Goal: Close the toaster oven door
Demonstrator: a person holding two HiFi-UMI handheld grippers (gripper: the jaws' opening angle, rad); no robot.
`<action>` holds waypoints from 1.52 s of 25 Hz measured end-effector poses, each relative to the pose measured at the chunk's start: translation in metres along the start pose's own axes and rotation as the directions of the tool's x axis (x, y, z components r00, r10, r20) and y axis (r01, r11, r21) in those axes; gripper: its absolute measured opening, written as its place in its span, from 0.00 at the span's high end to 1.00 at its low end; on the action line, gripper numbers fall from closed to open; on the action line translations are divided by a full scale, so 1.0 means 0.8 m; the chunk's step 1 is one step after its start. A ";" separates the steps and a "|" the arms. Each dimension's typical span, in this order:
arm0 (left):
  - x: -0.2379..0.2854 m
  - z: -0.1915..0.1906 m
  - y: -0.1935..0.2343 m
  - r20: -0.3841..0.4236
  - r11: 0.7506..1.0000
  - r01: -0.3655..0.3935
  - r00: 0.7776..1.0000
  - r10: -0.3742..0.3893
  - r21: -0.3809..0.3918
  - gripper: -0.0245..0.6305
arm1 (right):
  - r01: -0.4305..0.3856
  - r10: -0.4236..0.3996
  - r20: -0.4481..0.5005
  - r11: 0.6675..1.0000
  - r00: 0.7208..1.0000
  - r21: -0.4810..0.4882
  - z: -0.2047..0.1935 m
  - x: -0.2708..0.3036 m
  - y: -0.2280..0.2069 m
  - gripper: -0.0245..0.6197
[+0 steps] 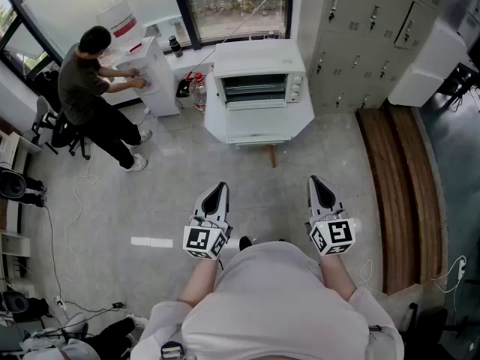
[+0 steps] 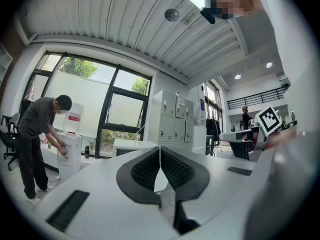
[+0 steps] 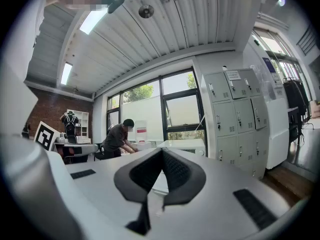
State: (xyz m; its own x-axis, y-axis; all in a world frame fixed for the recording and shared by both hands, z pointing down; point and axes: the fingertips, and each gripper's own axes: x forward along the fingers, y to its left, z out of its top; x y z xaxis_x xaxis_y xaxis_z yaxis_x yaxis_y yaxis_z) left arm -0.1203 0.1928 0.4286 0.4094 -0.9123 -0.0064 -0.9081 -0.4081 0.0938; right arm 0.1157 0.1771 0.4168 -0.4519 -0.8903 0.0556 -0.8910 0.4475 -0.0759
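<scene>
Left of the toaster oven (image 1: 259, 87), a person (image 1: 86, 88) stands at a dispenser (image 1: 159, 88).

Daylit room arranged around a dark-framed window (image 1: 236, 6).
Grey lockers (image 1: 367, 36) are set right of the window, a water dispenser (image 1: 150, 77) and a person (image 1: 90, 96) left of it; grey floor (image 1: 165, 201) is spread before it.

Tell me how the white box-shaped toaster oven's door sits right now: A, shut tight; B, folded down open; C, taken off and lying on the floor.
B: the white box-shaped toaster oven shows its dark racks uncovered, and the door lies folded down flat in front of them.
</scene>
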 end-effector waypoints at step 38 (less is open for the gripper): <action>0.009 -0.001 -0.063 0.006 0.994 -0.104 0.995 0.104 0.029 0.93 | -0.121 0.121 0.009 0.993 0.993 0.010 -0.003 -0.005 -0.051 0.95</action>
State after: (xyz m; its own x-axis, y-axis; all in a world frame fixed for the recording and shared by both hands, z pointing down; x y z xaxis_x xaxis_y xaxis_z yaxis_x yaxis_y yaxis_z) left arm -0.0718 0.2066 0.4245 0.3123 -0.9500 -0.0023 -0.9479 -0.3118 0.0647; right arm 0.1535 0.1624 0.4224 -0.5561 -0.8303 0.0375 -0.8293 0.5513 -0.0916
